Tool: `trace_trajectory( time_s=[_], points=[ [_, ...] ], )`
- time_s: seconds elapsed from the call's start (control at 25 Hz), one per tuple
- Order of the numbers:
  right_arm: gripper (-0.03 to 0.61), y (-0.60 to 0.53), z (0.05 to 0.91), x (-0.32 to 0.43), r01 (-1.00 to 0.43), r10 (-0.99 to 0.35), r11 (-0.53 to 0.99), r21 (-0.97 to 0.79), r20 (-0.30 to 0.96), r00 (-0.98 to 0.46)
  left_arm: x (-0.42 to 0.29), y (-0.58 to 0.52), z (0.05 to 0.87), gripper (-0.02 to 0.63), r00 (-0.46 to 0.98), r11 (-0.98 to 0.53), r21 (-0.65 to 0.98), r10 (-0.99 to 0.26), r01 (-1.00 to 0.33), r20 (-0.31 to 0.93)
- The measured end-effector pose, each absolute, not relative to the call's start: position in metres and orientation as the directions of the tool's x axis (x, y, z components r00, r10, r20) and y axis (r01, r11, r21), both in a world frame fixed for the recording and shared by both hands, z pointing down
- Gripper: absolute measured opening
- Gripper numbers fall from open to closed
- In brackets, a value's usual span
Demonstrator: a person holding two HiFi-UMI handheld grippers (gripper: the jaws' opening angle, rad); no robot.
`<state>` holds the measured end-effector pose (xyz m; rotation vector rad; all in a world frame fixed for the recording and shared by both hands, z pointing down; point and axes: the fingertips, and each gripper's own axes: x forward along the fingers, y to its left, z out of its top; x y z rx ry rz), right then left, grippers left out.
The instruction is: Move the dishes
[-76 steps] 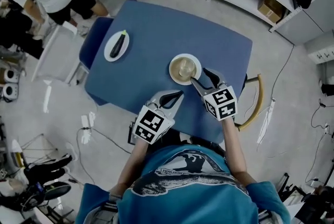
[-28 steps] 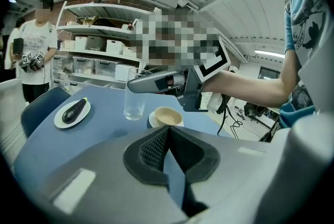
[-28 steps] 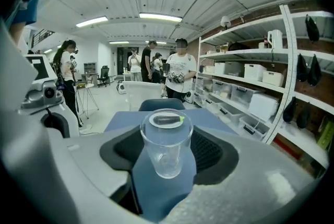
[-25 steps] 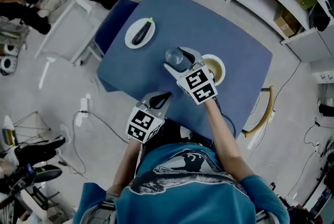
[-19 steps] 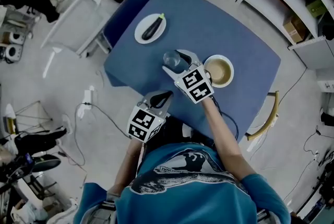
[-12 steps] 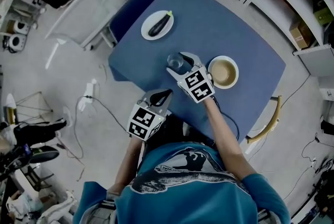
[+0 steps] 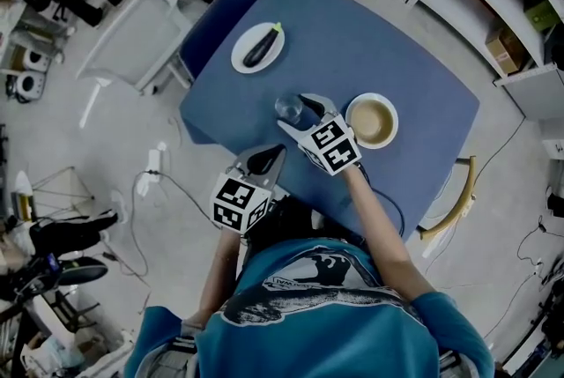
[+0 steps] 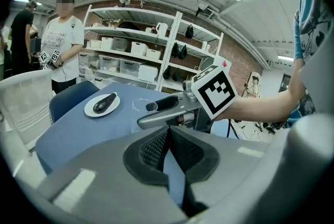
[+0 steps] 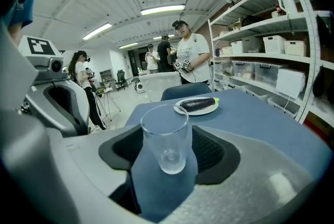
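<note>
Blue tabletop [image 7: 414,41] in a shelved workshop was shown. A clear glass [image 9: 163,137] was gripped at mid-wall by the right tongs [image 9: 166,151], left of the bowl [image 7: 371,121]. Left tongs [image 8: 168,148] were clenched, empty. Glass was judged light, rigid, slippery, fragile; gentle mid-wall hold suited.

One glass [image 7: 286,106] stands between the right gripper's [image 7: 298,114] jaws. One white bowl [image 7: 349,124] sits just right of that gripper. One plate [image 7: 240,59] with one eggplant [image 7: 262,47] lies ahead-left. Two grippers, counting the left gripper [image 7: 267,156], and one blue bench [image 7: 397,59].
</note>
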<state>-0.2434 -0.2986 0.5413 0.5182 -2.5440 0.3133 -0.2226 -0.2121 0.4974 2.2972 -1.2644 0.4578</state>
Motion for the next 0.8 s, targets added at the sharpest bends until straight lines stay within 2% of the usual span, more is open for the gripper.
trace_trajectory(
  time_s=[0.36, 0.8],
  points=[
    [0.296, -0.296, 0.524, -0.221, -0.445, -0.318, 0.879, -0.171, 0.484, -0.815, -0.207, -0.216, 0.501, 0.014, 0.551, -0.51, 0.234, -0.661, -0.828, 0.51],
    [0.296, -0.321, 0.518, -0.139, -0.597, -0.463, 0.789, -0.148, 0.497, -0.734, -0.174, -0.217, 0.498, 0.013, 0.614, -0.591, 0.229, -0.612, -0.774, 0.498]
  ],
)
